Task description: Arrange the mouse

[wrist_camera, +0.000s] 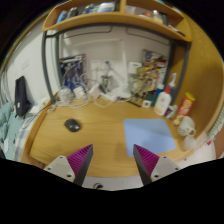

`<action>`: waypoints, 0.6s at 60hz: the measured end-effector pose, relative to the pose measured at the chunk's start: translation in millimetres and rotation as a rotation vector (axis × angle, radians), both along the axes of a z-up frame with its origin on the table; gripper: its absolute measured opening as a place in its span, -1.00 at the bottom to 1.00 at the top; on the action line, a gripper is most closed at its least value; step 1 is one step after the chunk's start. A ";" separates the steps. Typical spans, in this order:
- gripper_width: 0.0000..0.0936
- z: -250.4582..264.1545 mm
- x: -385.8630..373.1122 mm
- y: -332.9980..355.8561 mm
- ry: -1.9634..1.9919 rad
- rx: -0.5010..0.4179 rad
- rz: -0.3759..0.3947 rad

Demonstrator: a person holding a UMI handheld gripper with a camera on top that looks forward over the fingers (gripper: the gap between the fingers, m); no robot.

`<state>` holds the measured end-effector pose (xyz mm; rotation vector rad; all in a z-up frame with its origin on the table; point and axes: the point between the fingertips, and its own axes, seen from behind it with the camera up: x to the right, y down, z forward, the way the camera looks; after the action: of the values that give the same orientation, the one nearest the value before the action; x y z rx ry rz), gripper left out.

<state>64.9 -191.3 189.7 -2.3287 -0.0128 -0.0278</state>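
We hold our gripper (pixel 112 160) open and empty over the desk's (pixel 105 125) near edge. The mouse (pixel 72 125) lies toward the left edge, the blue mat (pixel 150 133) toward the right.

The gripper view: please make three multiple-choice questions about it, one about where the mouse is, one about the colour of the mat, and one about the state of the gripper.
1. Where is the mouse?
A. on the blue mat
B. on the bare wooden desk, beyond the fingers
C. between the fingers

2. What colour is the mat?
A. red
B. light blue
C. black

3. How is the gripper?
A. open and empty
B. shut on the mouse
C. shut on a bottle

Answers: 1 B, the mouse lies on wood, apart from the mat. 2 B, the rectangle ahead is pale blue. 3 A, a wide gap shows between the fingers, nothing inside.
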 end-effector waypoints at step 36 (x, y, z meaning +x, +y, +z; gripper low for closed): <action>0.74 -38.0 -10.4 116.3 -0.027 -0.201 0.112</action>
<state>54.5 -75.0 151.7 -2.5249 -0.1665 -0.0014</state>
